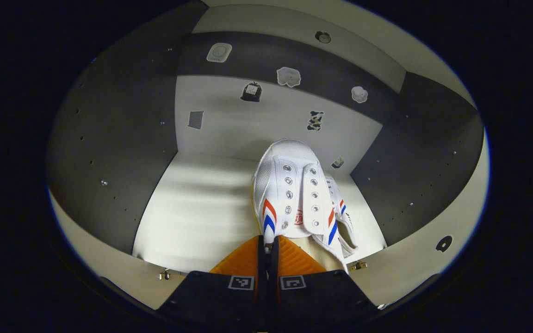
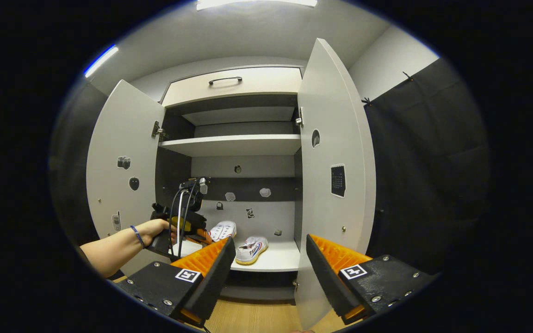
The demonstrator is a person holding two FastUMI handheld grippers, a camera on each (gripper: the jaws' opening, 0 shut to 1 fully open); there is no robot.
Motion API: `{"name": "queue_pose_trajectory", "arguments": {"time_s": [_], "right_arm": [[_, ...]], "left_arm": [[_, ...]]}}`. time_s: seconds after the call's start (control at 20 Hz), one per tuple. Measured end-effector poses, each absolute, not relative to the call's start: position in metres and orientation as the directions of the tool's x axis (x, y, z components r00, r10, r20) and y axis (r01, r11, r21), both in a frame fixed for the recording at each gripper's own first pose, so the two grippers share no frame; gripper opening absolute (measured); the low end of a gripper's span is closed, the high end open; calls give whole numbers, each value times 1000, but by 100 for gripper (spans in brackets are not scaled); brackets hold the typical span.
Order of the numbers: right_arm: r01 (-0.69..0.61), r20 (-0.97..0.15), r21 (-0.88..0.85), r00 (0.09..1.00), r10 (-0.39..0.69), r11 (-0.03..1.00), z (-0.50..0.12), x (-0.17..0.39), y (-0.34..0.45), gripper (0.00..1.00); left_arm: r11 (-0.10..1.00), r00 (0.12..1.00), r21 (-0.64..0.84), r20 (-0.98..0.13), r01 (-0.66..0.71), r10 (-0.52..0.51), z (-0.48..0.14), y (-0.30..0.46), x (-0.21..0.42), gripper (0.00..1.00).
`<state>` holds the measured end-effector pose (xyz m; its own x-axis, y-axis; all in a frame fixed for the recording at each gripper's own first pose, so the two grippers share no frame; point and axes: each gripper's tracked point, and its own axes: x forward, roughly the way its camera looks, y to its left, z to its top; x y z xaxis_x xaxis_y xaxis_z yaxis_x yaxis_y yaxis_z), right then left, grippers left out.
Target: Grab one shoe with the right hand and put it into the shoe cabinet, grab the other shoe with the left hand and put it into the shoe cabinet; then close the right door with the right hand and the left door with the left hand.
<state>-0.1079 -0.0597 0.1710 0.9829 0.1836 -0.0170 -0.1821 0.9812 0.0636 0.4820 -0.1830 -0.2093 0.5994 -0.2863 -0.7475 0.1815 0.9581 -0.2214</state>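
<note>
Directly ahead of the left gripper (image 1: 268, 247), a white canvas sneaker with red and blue side stripes (image 1: 289, 194) is held: the two orange ribbed fingers (image 1: 238, 259) are pressed together on its heel rim, and its long axis runs straight away from them, toe toward the back panel of the grey-and-white shoe cabinet (image 1: 118, 152). Whether its sole rests on the pale bottom shelf (image 1: 197, 208) or hangs just above it cannot be told. A second white striped sneaker (image 1: 343, 217) lies just beside it, to the right of the fingers and partly behind it; in the right gripper view it is seen on that shelf (image 2: 253, 249). Two shoes are counted, both inside. Two doors are counted, a left door (image 2: 120, 166) and a right door (image 2: 333, 157), both wide open. The right gripper (image 2: 270, 273) hangs back with its fingers well apart and empty; the right door stands just beyond its right finger, so this hand is judged the nearer for closing it.
</note>
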Motion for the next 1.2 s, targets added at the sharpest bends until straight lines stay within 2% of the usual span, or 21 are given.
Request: {"name": "queue_pose_trajectory", "arguments": {"time_s": [0.25, 0.65, 0.75, 0.8, 0.9, 0.95, 1.0, 1.1, 1.2], "right_arm": [[-157, -32, 53, 987, 159, 986, 162, -107, -60, 94], [-148, -26, 25, 989, 149, 989, 164, -109, -55, 94], [-158, -32, 28, 987, 159, 987, 164, -109, -54, 94], [-159, -36, 27, 986, 160, 987, 163, -110, -54, 94], [-157, -36, 28, 987, 158, 987, 164, -112, -56, 94], [-161, -34, 30, 986, 162, 986, 165, -114, -56, 94], [-166, -32, 33, 985, 167, 986, 166, -115, -56, 94], [-177, -27, 33, 984, 178, 984, 170, -119, -56, 94], [-194, -18, 29, 981, 195, 981, 175, -124, -54, 94]], "left_arm": [[969, 582, -147, -778, 196, -236, -236, -179, 512, 6], [972, 551, -127, -806, 195, -216, -249, -178, 519, 8], [969, 572, -118, -789, 217, -224, -244, -181, 523, 18], [970, 596, -99, -774, 221, -215, -237, -179, 527, 30], [966, 623, -81, -750, 244, -221, -222, -183, 523, 40], [965, 648, -62, -730, 254, -217, -212, -183, 522, 37], [962, 675, -48, -704, 267, -223, -196, -186, 520, 50], [955, 733, -24, -635, 297, -244, -161, -190, 509, 99], [945, 779, -15, -562, 326, -278, -126, -198, 494, 96]]}}
